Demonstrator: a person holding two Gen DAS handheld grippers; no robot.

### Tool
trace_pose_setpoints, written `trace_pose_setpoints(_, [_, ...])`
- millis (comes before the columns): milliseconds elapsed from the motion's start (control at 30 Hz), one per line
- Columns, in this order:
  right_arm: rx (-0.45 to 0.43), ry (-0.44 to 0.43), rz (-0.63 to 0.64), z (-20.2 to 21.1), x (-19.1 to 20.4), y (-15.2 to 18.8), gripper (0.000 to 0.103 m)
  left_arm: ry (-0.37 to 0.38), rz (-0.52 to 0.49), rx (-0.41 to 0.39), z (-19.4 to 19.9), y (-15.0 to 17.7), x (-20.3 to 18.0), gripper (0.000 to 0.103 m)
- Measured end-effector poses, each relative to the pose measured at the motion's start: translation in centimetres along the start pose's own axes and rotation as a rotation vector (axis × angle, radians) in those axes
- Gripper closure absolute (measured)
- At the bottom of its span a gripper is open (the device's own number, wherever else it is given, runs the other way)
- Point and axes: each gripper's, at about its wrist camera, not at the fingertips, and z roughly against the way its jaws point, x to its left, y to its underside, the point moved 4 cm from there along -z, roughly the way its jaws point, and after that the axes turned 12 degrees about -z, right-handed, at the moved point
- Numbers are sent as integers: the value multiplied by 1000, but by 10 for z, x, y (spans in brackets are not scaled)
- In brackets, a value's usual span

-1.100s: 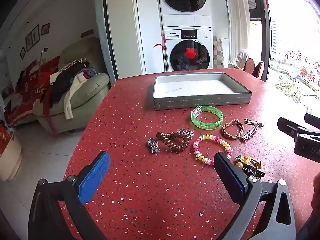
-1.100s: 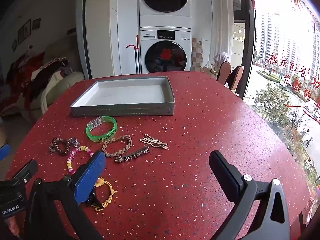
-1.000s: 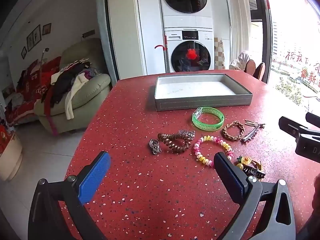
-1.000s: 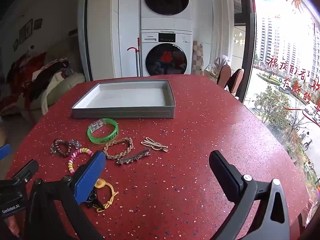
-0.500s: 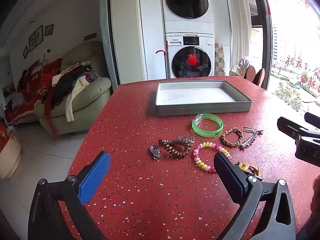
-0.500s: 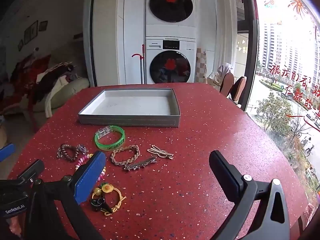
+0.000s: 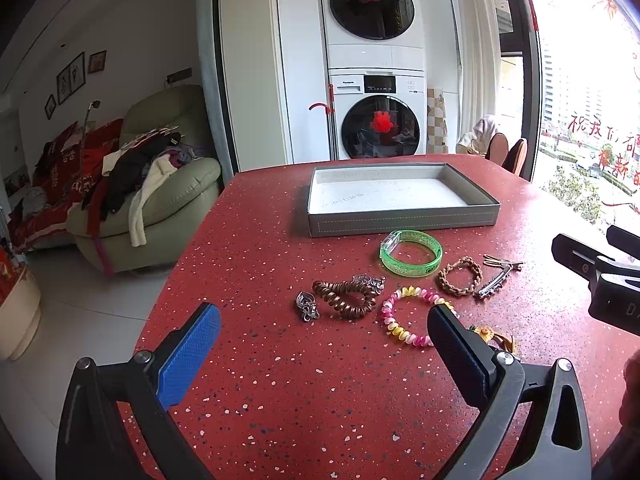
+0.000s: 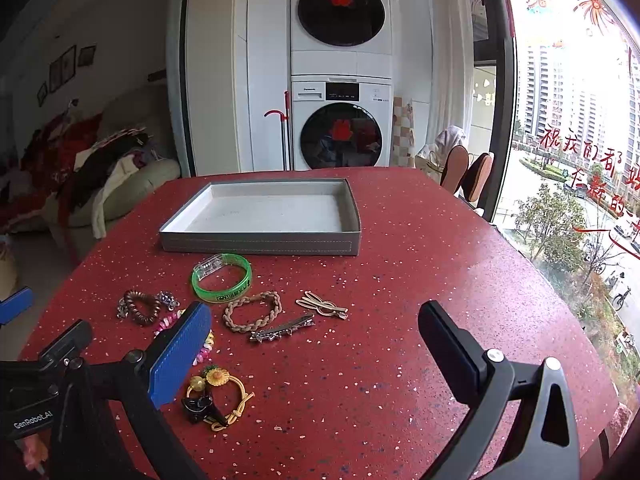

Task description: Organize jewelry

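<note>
Grippers both spread wide, nothing held: left gripper (image 7: 324, 344) and right gripper (image 8: 316, 340) hover low over red speckled table (image 8: 420, 280). Nearest item is yellow cord tie with sunflower and black charm (image 8: 214, 396), just beside right gripper's blue finger pad (image 8: 180, 356). Next, pink-yellow spiral hair tie (image 7: 408, 314), its right edge hidden behind left gripper's black finger (image 7: 456, 352); brown spiral hair tie with silver charms (image 7: 344, 298) lies just left of it. Beyond, braided tan bracelet (image 8: 252, 312), silver bar clip (image 8: 282, 330) touching or nearly touching it, gold hair clip (image 8: 322, 304) to the right. Green bangle (image 8: 222, 278) sits farther back, near gray tray (image 8: 260, 242), which is empty, white-lined. Past table edge, stacked washer and dryer (image 8: 340, 76); armchair piled with clothes (image 7: 148, 184) at left.
</note>
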Motion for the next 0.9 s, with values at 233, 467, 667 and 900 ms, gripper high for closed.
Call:
trace_pose_setpoints(233, [-4, -2, 1, 1, 1, 0, 0, 1, 10, 0, -1, 0, -1, 0])
trace_pose_setpoints(467, [-2, -5, 2, 0, 2, -1, 0, 2, 11, 0, -2, 2, -1, 0])
trace_pose_setpoints(667, [-3, -6, 1, 1, 2, 1, 0, 1, 11, 3, -3, 4, -1, 0])
trace_pose_setpoints(900, [-2, -7, 1, 1, 2, 2, 0, -2, 20, 12, -5, 6, 0, 0])
